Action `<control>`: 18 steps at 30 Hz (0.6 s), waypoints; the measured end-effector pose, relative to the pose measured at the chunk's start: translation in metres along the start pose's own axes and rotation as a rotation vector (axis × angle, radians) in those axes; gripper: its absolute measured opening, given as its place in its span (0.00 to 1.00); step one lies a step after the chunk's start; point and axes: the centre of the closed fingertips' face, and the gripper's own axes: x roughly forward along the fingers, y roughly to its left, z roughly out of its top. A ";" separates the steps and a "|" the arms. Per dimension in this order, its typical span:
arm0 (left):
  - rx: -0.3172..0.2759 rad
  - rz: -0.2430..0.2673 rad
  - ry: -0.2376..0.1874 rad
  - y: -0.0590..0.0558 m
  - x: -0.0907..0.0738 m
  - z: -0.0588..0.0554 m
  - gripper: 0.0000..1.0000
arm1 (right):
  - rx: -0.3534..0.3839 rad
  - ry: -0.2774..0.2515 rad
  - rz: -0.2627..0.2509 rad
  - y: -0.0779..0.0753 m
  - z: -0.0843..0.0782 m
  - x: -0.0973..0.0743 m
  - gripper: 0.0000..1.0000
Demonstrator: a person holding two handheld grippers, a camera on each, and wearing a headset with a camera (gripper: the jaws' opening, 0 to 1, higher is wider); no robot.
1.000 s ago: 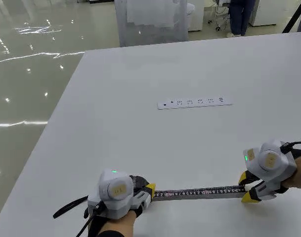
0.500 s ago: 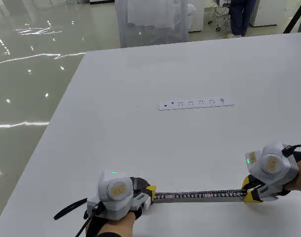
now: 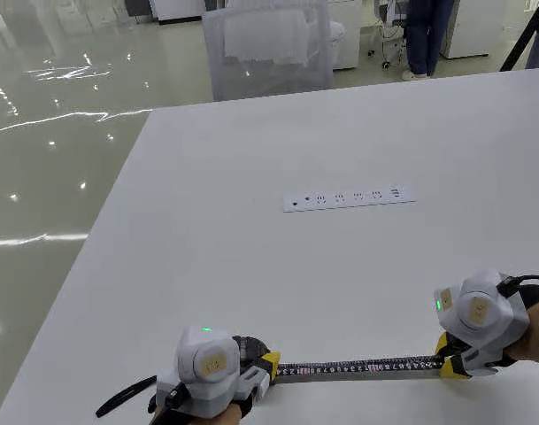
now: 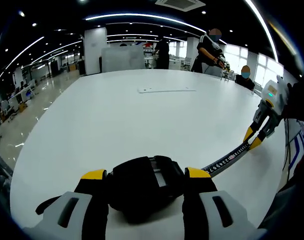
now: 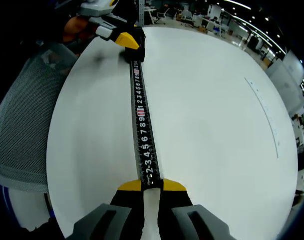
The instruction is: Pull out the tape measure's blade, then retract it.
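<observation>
Your left gripper is clamping black case near table front edge, jaws pressed against its sides. Blade is lying pulled out, flat, running rightward. Your right gripper is pinching blade tip, jaws nearly together. Power strip is sitting well beyond.

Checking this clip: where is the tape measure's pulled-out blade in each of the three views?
Head view: blade lies level near the bottom edge, right of centre.
Left gripper view: blade slants up from bottom centre toward the right.
Right gripper view: blade runs from the jaws up the middle.
Shared landmark: the white power strip.
</observation>
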 end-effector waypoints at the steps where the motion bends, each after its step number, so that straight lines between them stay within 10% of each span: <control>1: 0.001 0.000 0.003 0.000 0.000 0.000 0.55 | 0.001 0.002 0.000 0.000 0.000 0.000 0.04; 18: 0.001 -0.004 0.019 -0.001 -0.001 -0.001 0.54 | 0.023 0.021 -0.004 -0.001 0.001 0.000 0.02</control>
